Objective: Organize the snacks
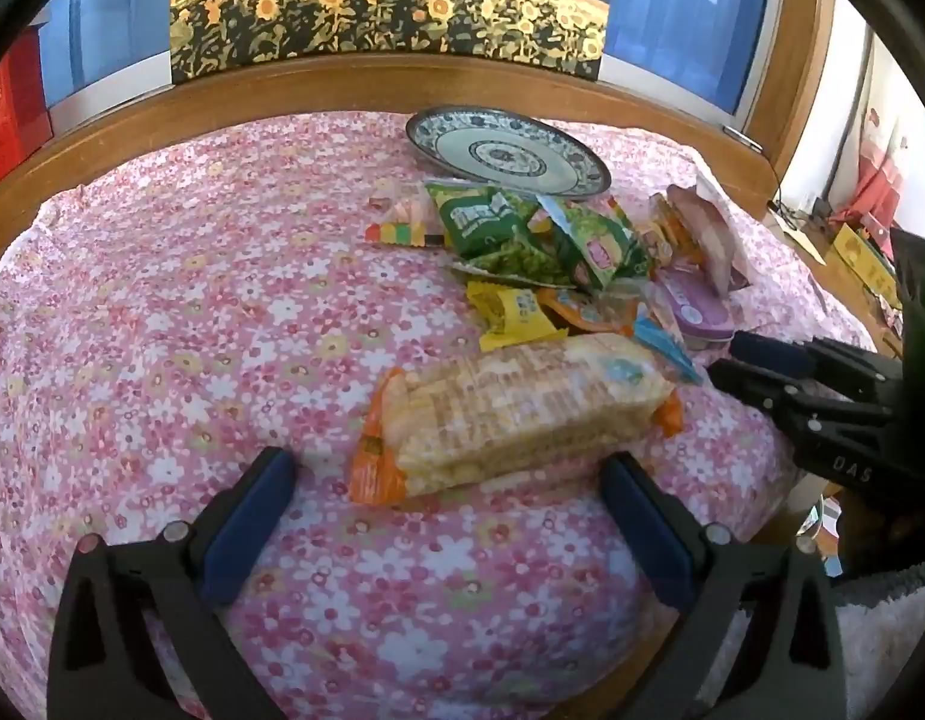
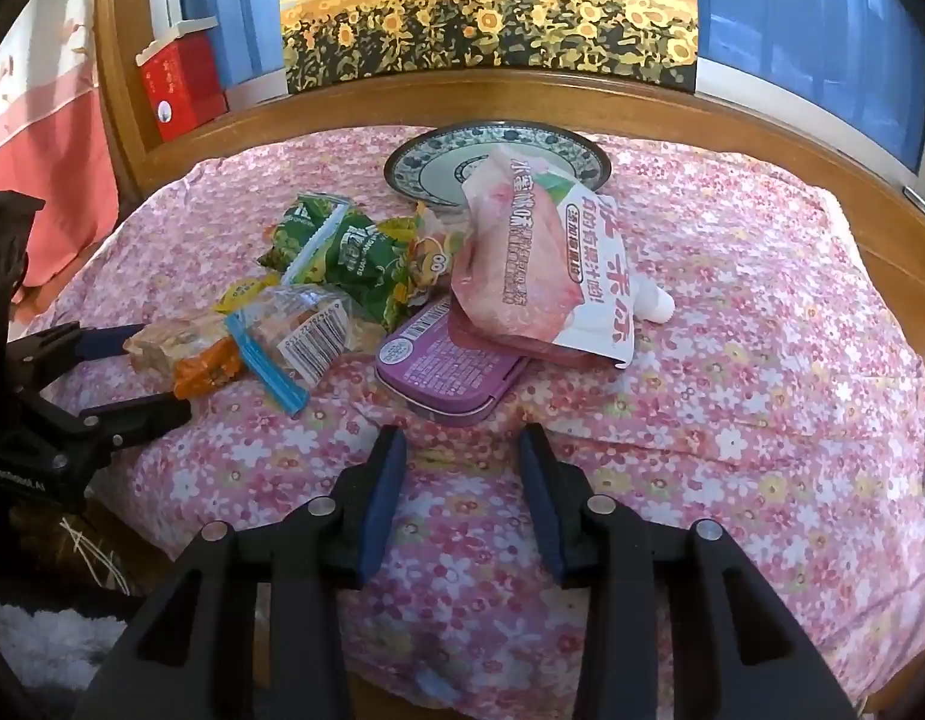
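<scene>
A long clear pack of crackers (image 1: 522, 408) with orange ends lies on the pink floral cloth (image 1: 192, 300). My left gripper (image 1: 447, 463) is open wide, its blue pads on either side of the pack's near edge and not pressing it. The right wrist view shows the pack's end (image 2: 180, 354) between those fingers. My right gripper (image 2: 462, 437) stands partly open over bare cloth with nothing between its fingers, just short of a purple tin (image 2: 444, 360). A pink pouch (image 2: 522, 252) leans on the tin. Green packets (image 2: 354, 252) and a yellow packet (image 1: 510, 312) lie in a heap. Behind it sits a blue-patterned plate (image 1: 510, 150), bare.
A wooden ledge (image 1: 342, 84) runs along the far side, carrying a sunflower picture (image 1: 390, 6) and a red box (image 2: 180, 90). The cloth's left half in the left wrist view holds nothing. A clear packet (image 2: 306, 330) with a blue strip lies by the crackers.
</scene>
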